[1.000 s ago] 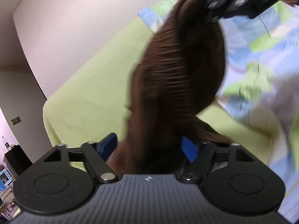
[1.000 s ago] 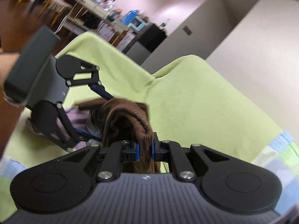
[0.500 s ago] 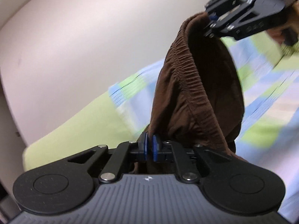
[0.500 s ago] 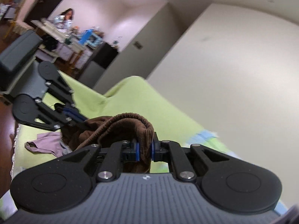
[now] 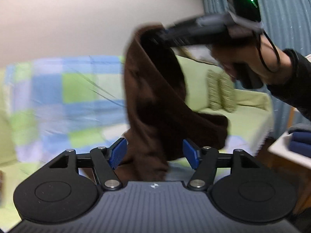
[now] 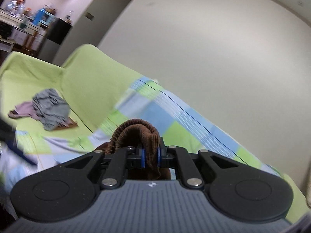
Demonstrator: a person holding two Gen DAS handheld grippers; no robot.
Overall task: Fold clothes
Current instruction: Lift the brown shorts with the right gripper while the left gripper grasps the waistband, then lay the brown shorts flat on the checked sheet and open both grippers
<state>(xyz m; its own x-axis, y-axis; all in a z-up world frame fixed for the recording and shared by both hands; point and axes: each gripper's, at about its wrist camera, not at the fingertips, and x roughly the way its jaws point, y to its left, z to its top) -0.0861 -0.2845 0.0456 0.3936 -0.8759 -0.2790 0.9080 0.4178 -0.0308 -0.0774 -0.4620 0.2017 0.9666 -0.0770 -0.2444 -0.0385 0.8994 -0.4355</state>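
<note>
Brown shorts (image 5: 155, 97) hung in the air over the green sofa (image 6: 91, 81), long axis running from near-low up to far right. Right gripper (image 6: 150, 156) pinched the waistband up top; left gripper (image 5: 154, 153) jaws spread w/ cloth loose between, nearer the lower end.

A green-covered sofa (image 6: 91, 81) carries a blue-and-green checked blanket (image 6: 161, 112) and a grey, perhaps crumpled, garment pile (image 6: 51, 108).
</note>
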